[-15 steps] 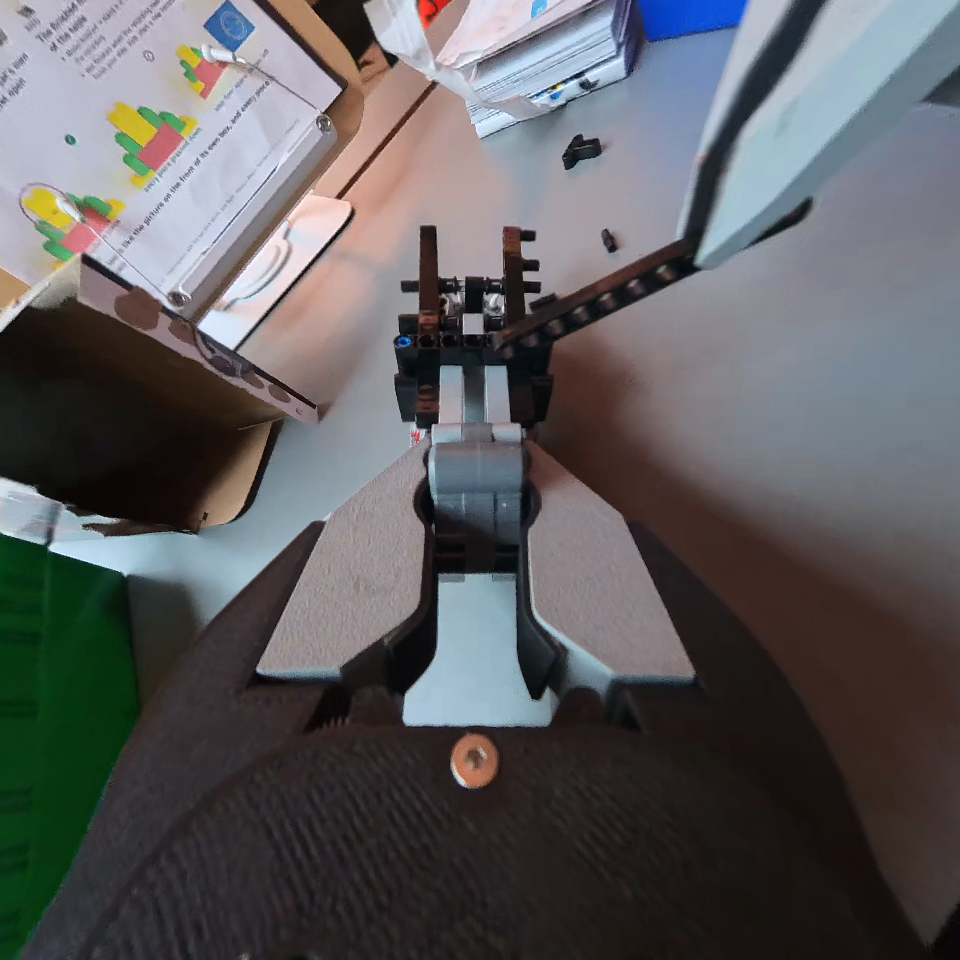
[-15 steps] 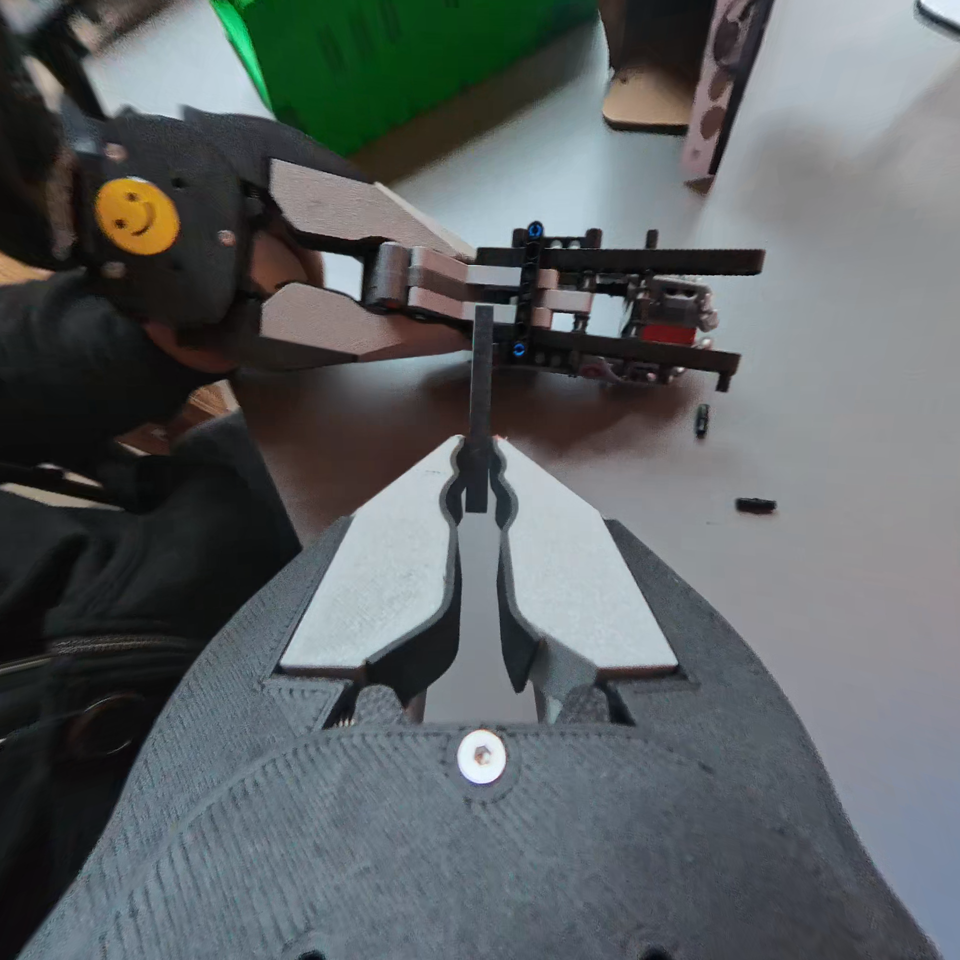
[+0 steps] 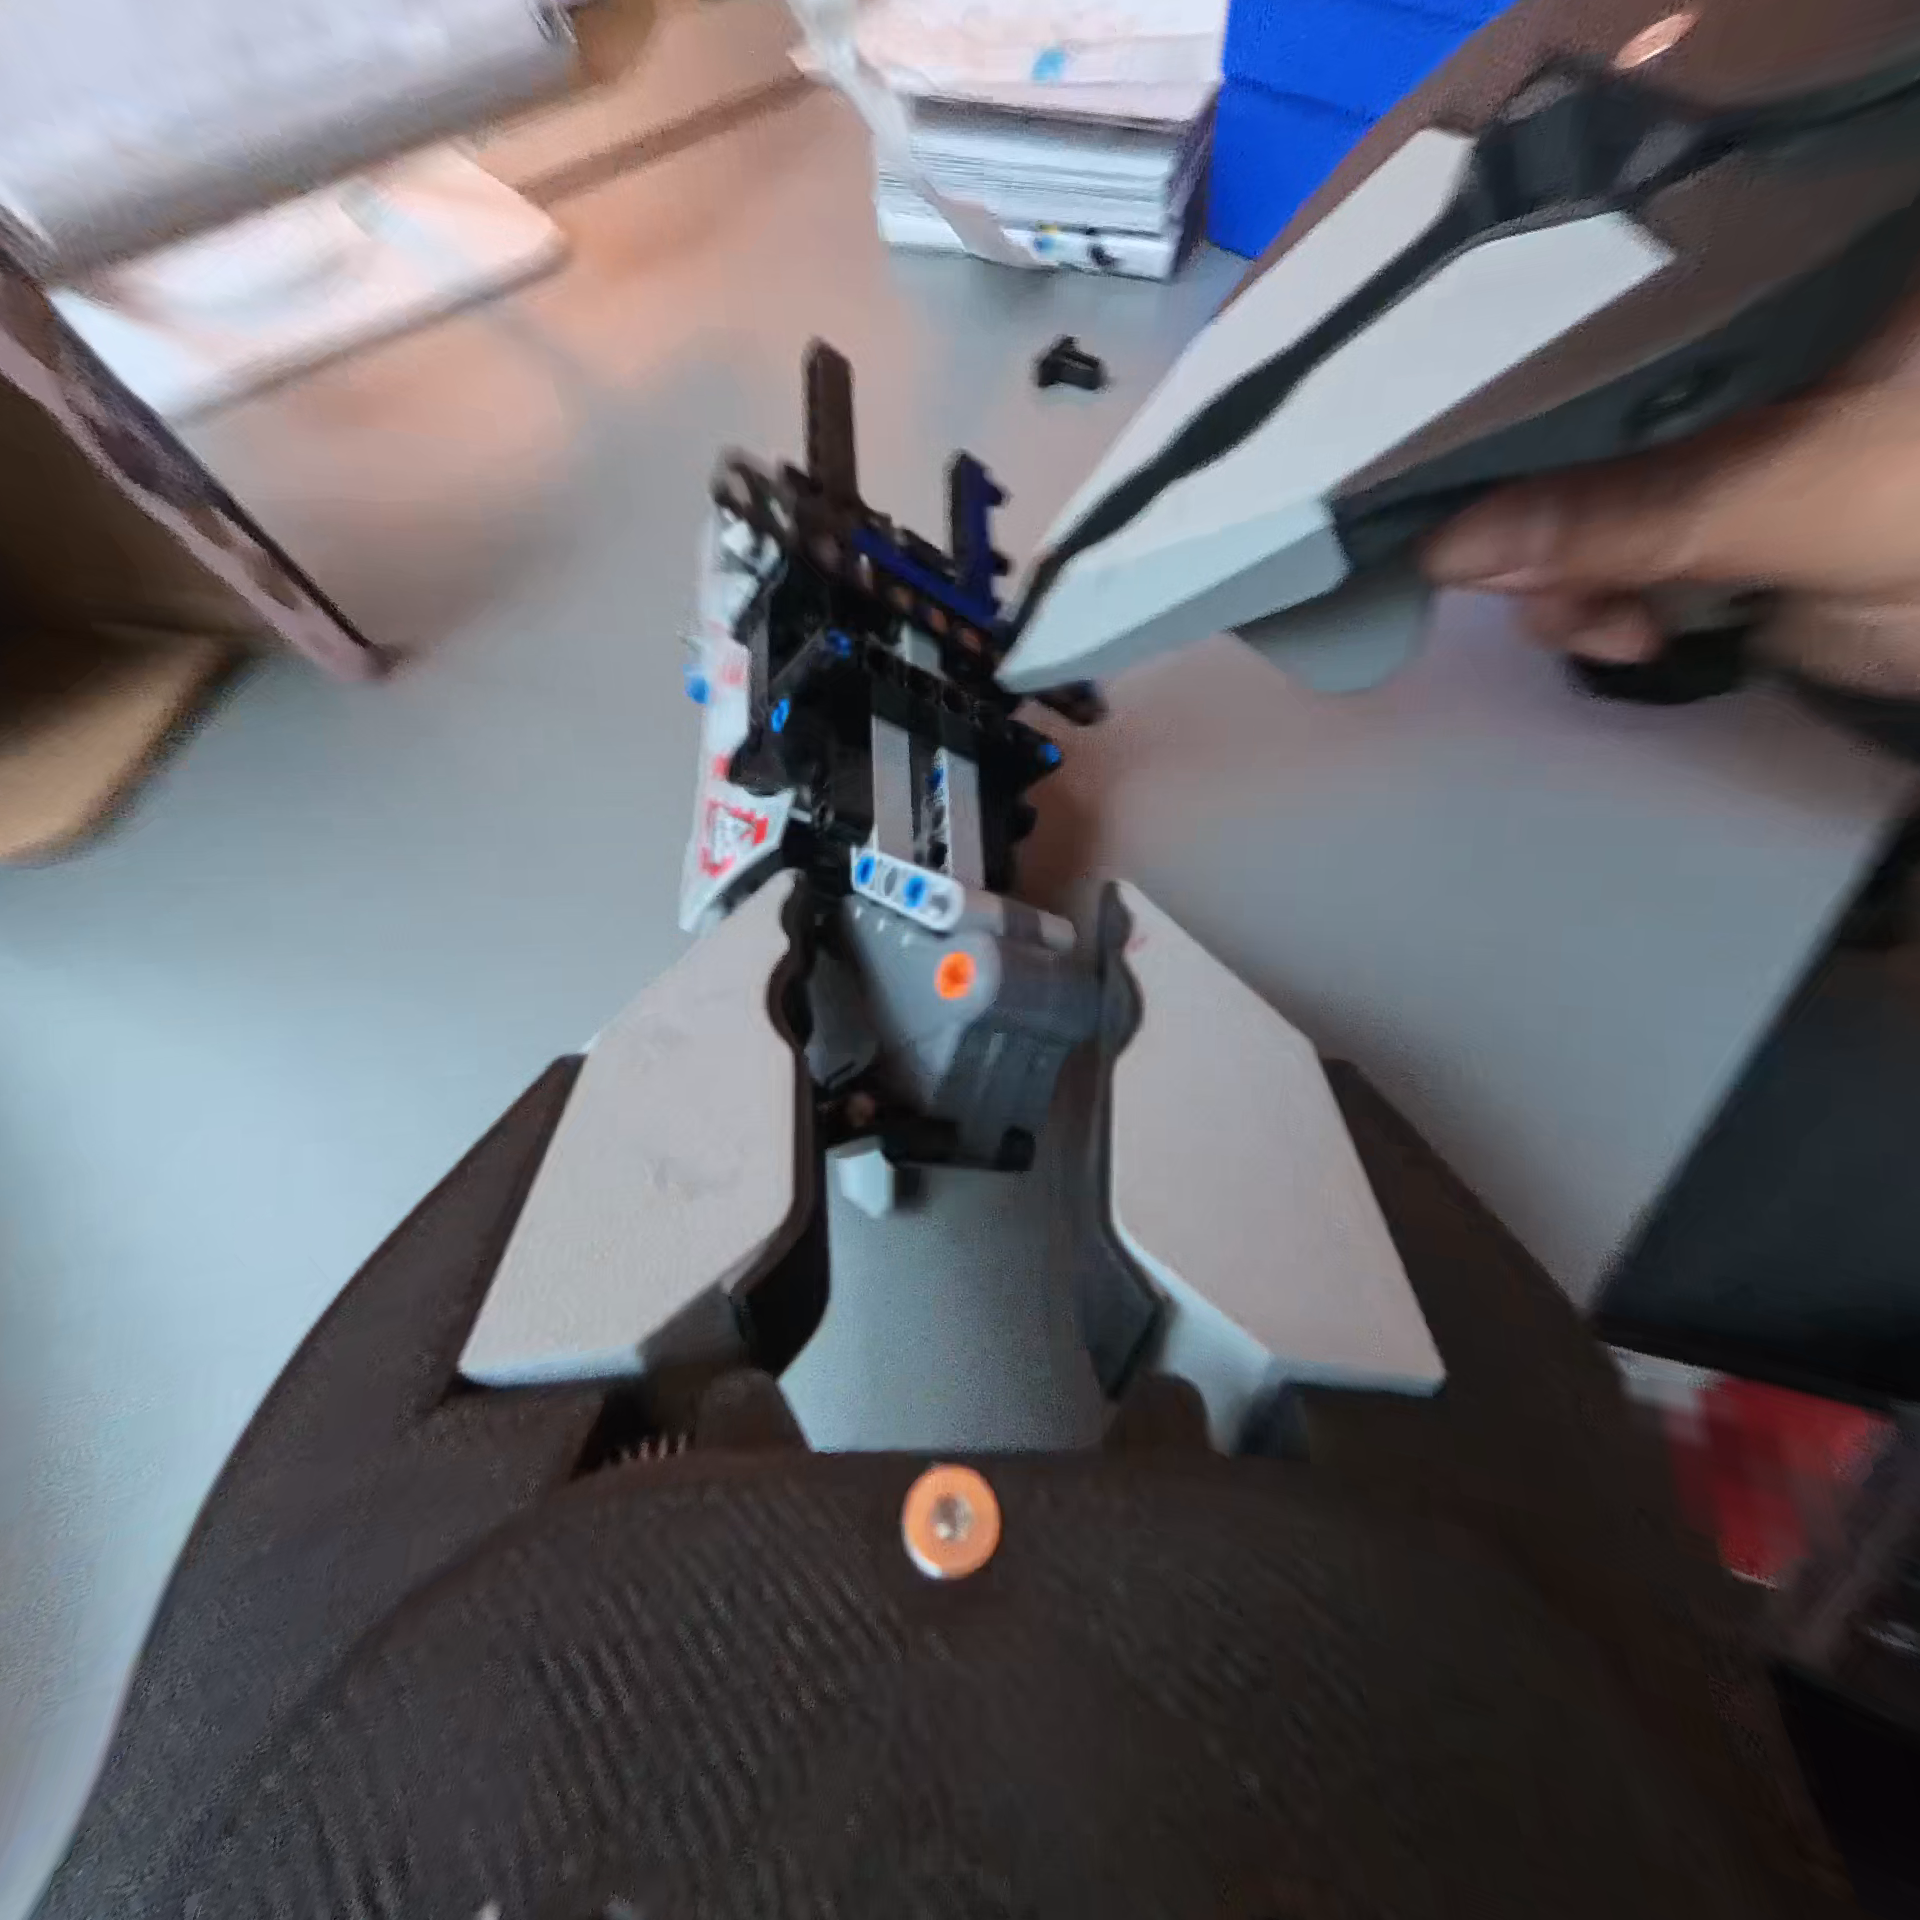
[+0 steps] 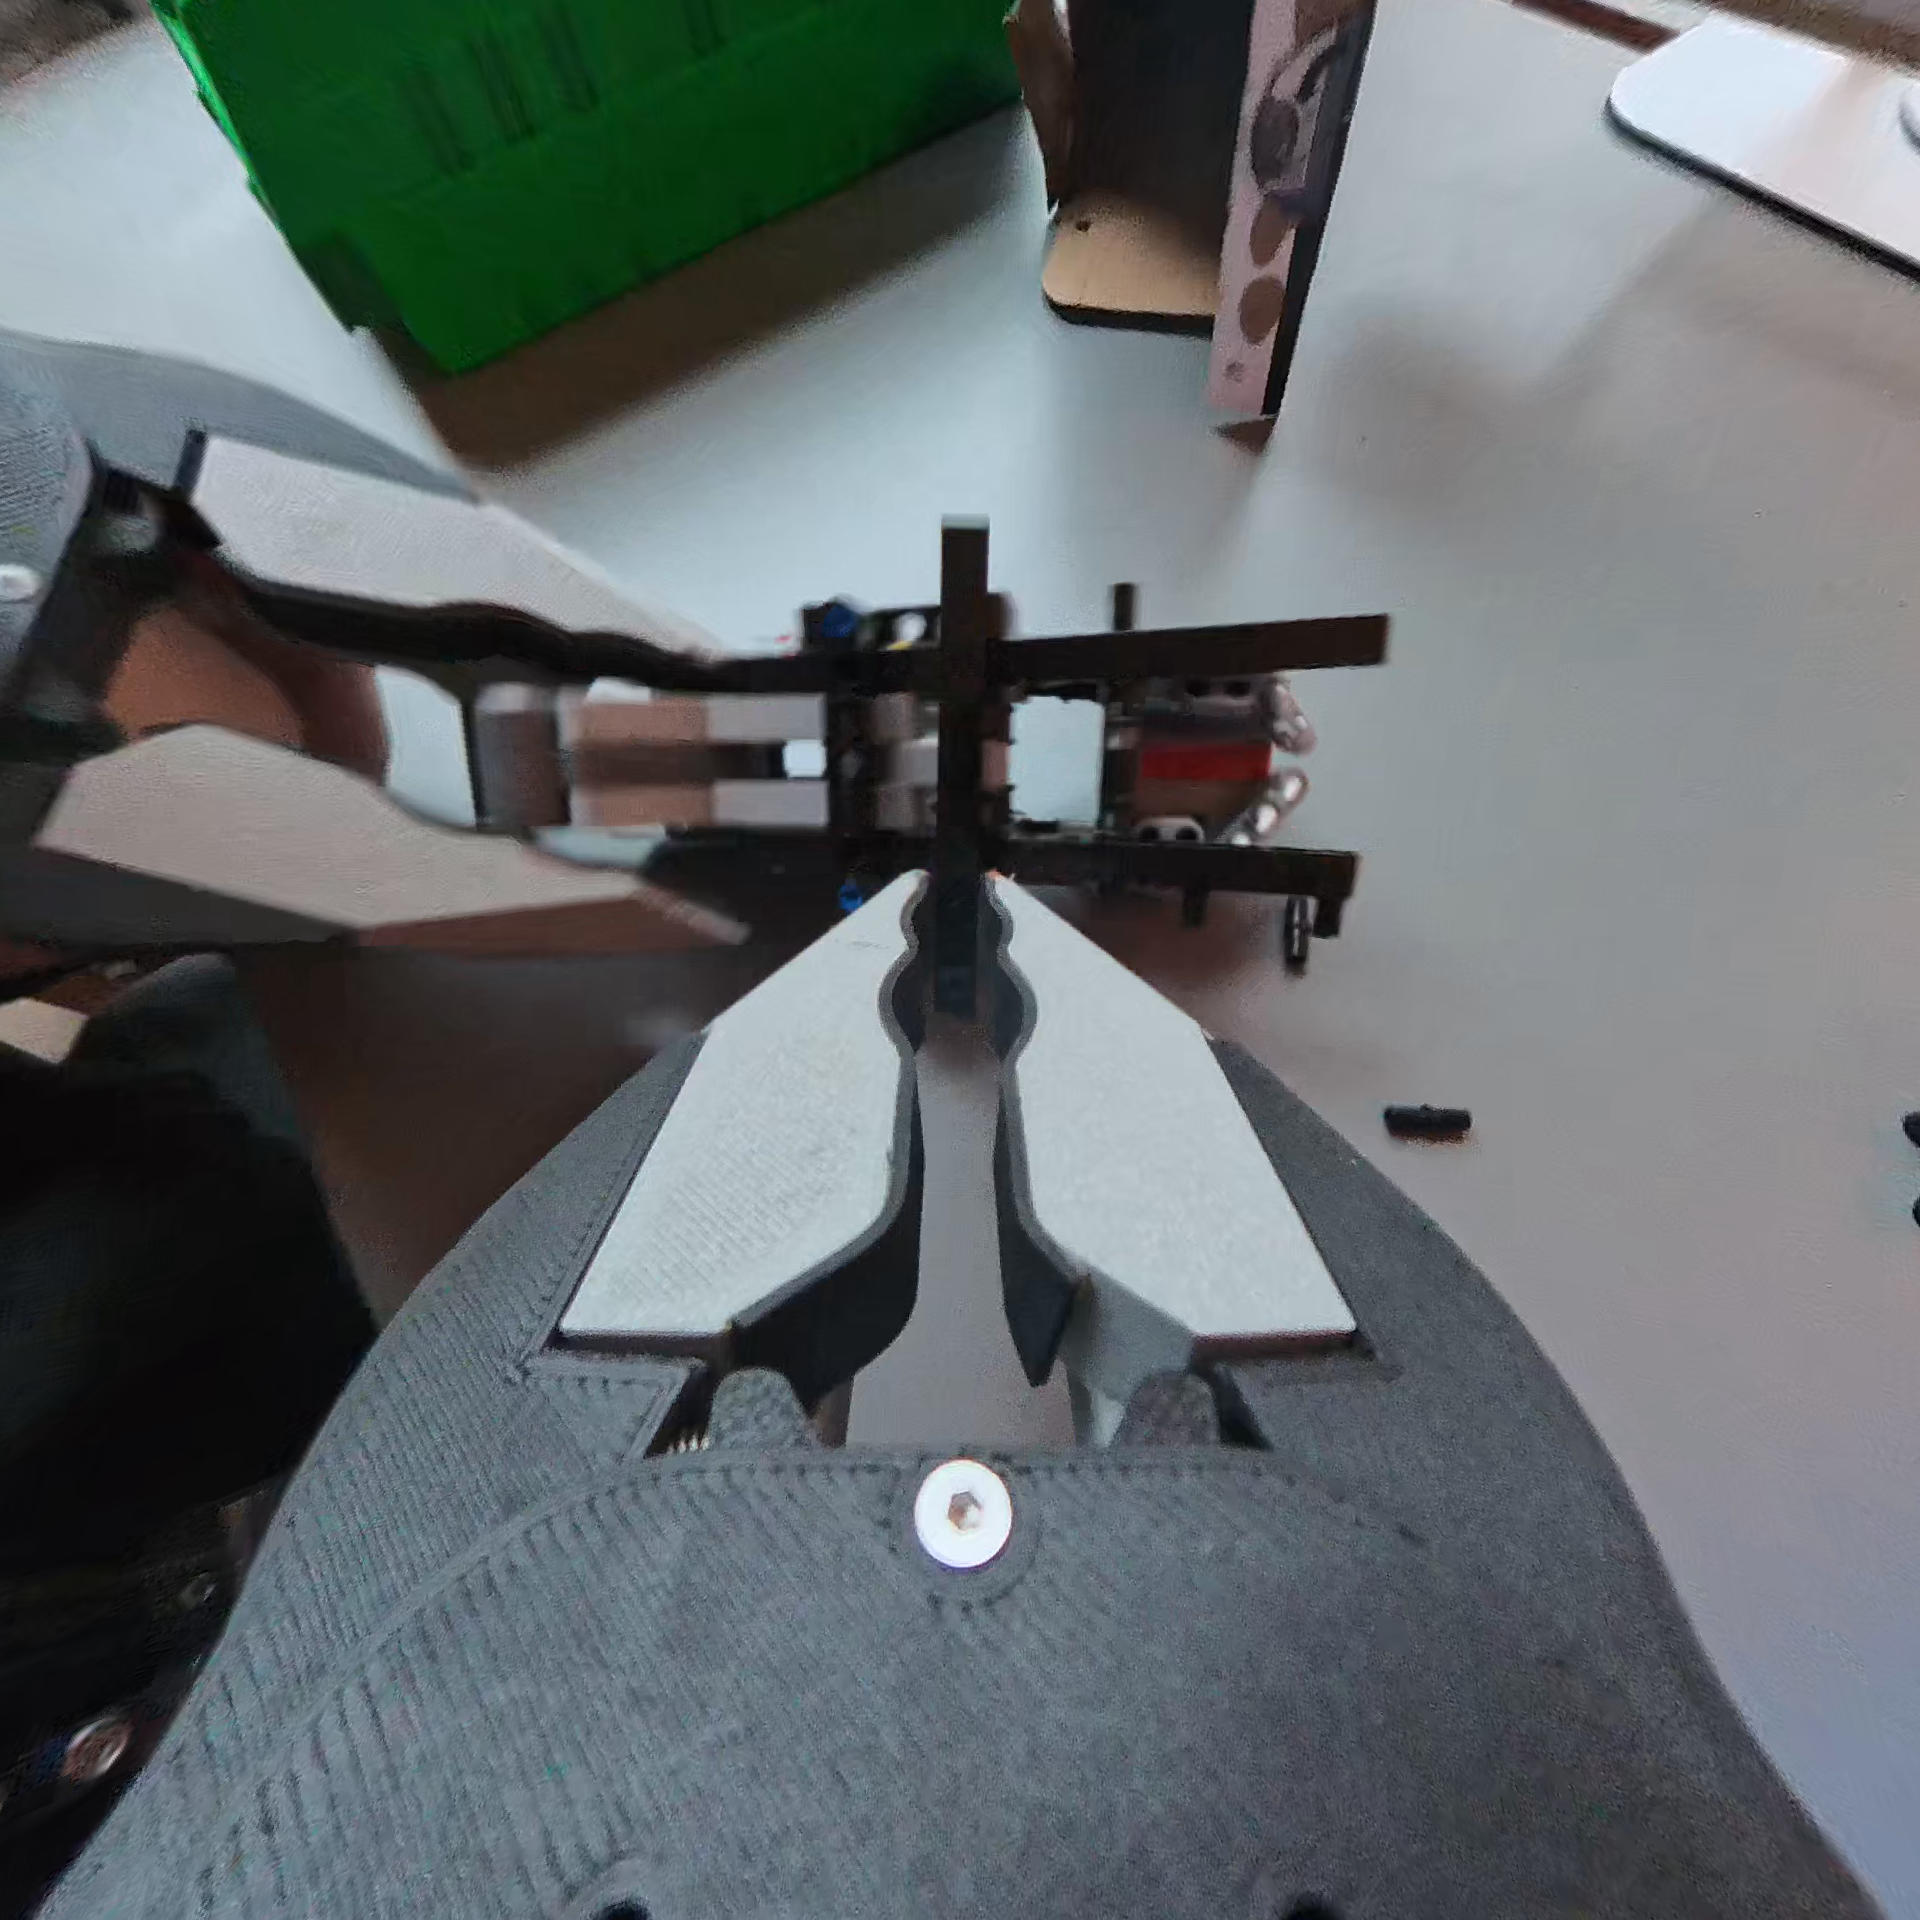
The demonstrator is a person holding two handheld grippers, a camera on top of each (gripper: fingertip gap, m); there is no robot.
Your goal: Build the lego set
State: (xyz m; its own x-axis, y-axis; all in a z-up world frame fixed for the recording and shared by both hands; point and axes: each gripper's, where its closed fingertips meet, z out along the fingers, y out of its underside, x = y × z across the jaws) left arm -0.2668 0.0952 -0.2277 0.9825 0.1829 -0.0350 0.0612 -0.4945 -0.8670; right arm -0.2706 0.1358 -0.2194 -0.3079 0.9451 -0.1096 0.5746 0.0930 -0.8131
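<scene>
The lego model (image 3: pixel 883 686) is a black beam frame with grey and white parts, held above the grey table. My left gripper (image 3: pixel 945 925) is shut on the model's grey block (image 3: pixel 987 1008) at its near end. The left wrist view is blurred. My right gripper (image 4: pixel 961 894) is shut on a black beam (image 4: pixel 961 644), which stands upright across the model's frame (image 4: pixel 1174 644) and touches it. In the left wrist view the right gripper (image 3: pixel 1023 665) comes in from the upper right, its tip at the model's right side. The left gripper also shows in the right wrist view (image 4: pixel 717 790), on the left.
A green box (image 4: pixel 582 156) and an open cardboard box (image 4: pixel 1143 208) stand beyond the model. A paper stack (image 3: pixel 1039 177) and a blue box (image 3: pixel 1330 135) are at the far edge. Small black pieces (image 4: pixel 1427 1120) (image 3: pixel 1070 366) lie on the table. A dark flat object (image 3: pixel 1766 1143) lies right. There is about 5 centimetres between the tips of the two grippers.
The model has turned in my left gripper and sits higher in its view. My right gripper has moved in, so the black beam now crosses the frame instead of stopping short of it.
</scene>
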